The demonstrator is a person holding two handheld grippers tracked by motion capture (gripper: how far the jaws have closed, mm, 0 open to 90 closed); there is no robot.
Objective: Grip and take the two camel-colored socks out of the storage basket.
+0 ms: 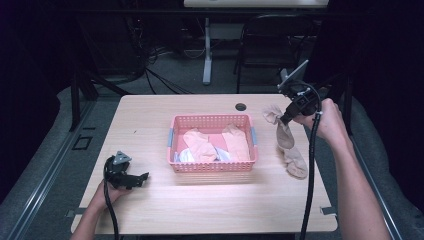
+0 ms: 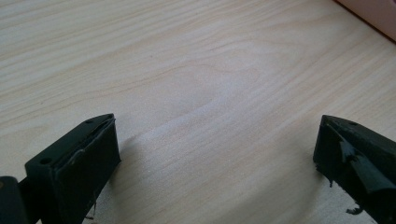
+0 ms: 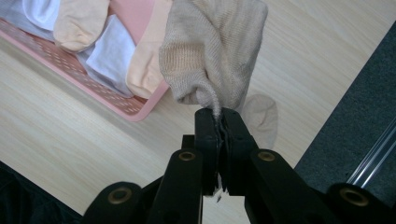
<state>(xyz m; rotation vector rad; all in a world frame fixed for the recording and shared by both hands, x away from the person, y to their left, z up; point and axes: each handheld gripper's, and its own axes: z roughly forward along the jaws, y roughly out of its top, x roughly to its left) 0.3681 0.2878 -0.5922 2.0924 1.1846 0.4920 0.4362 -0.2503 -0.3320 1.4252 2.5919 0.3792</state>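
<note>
A: Beige knit sock [image 1: 285,135] hangs from the right gripper [image 1: 286,118], just off the right end of the pink basket [image 1: 212,167]. Jaws clamped tight on a pinch of fabric near one end, clear in the right gripper view [image 3: 218,122]. Toe end drags on the table [image 1: 200,205].

B: Handling?

A: Light, limp, zero stiffness. It drapes and folds on itself. Knit gives friction, so slip risk looks low, but a thin pinch can creep out if it snags on the basket rim.

B: Better grab point?

A: I'd say the cuff, or a doubled fold. More material between the pads, less stretch. A mid-body grab would shorten the dangle for clearing the rim.

B: Left side?

A: Left gripper [image 1: 136,180] sits low at the near-left of the table, jaws spread wide, nothing between them, only bare wood [image 2: 196,93] ahead.

B: Basket contents?

A: Peach socks [image 1: 200,145] and some white fabric [image 1: 186,156]. Soft landing, nothing fragile.
</note>
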